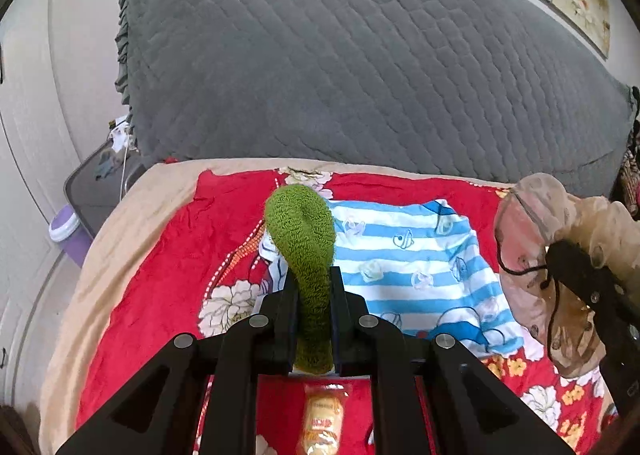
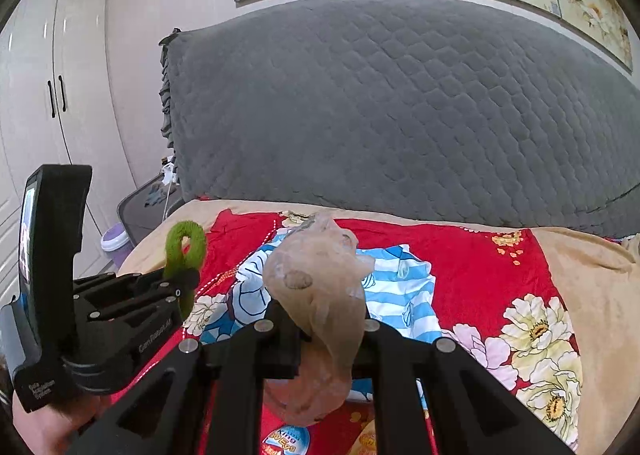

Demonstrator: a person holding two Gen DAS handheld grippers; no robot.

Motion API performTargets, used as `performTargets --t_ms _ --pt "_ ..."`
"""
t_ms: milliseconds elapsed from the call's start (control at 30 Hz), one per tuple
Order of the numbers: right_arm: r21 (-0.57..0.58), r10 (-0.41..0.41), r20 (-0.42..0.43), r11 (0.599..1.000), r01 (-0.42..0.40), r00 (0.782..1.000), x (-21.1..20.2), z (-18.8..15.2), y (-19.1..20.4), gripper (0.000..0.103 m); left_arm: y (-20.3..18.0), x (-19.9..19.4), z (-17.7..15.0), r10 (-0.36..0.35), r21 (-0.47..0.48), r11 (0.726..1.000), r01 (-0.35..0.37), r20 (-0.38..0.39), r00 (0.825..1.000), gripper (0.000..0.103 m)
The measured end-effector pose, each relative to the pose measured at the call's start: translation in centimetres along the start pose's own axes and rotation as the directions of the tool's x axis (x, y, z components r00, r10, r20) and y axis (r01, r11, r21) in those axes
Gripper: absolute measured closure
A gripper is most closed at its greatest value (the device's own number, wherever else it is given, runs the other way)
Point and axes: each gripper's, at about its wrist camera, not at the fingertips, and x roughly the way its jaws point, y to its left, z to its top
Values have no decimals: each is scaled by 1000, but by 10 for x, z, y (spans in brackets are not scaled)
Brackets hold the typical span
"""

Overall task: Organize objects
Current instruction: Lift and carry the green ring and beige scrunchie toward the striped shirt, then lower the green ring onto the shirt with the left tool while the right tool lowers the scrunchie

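Note:
My left gripper (image 1: 314,291) is shut on a fuzzy green sock (image 1: 304,231), held upright above the red floral cloth (image 1: 160,255); it also shows in the right wrist view (image 2: 186,255). My right gripper (image 2: 328,319) is shut on a beige camouflage hat (image 2: 320,279), which shows at the right in the left wrist view (image 1: 532,239). A blue-and-white striped garment (image 1: 416,267) lies flat on the cloth below both grippers.
A snack packet (image 1: 322,423) lies on the cloth under the left gripper. A round Kinder packet (image 2: 286,441) lies under the right gripper. A grey quilted headboard (image 1: 360,63) stands behind. A black suitcase (image 1: 100,183) and a purple bin (image 1: 66,229) stand left of the bed.

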Motion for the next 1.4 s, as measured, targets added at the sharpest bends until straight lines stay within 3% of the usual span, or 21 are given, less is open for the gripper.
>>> performTargets --t_ms 533,833,1067,1400 --pt "-3 -21 -48 1000 21 999 62 -1 -15 91 -16 61 11 -26 21 999 27 -24 999 90" --pt "13 -22 -118 1000 24 993 111 -10 -35 91 -28 109 2 -27 34 999 29 -71 997 90" --pt "86 23 -174 996 -8 984 149 -20 -56 91 -30 139 -3 -29 25 999 31 -101 994 90" --pt "59 11 -228 998 2 974 182 -26 -59 91 -39 170 -8 -25 45 998 31 -137 990 90"
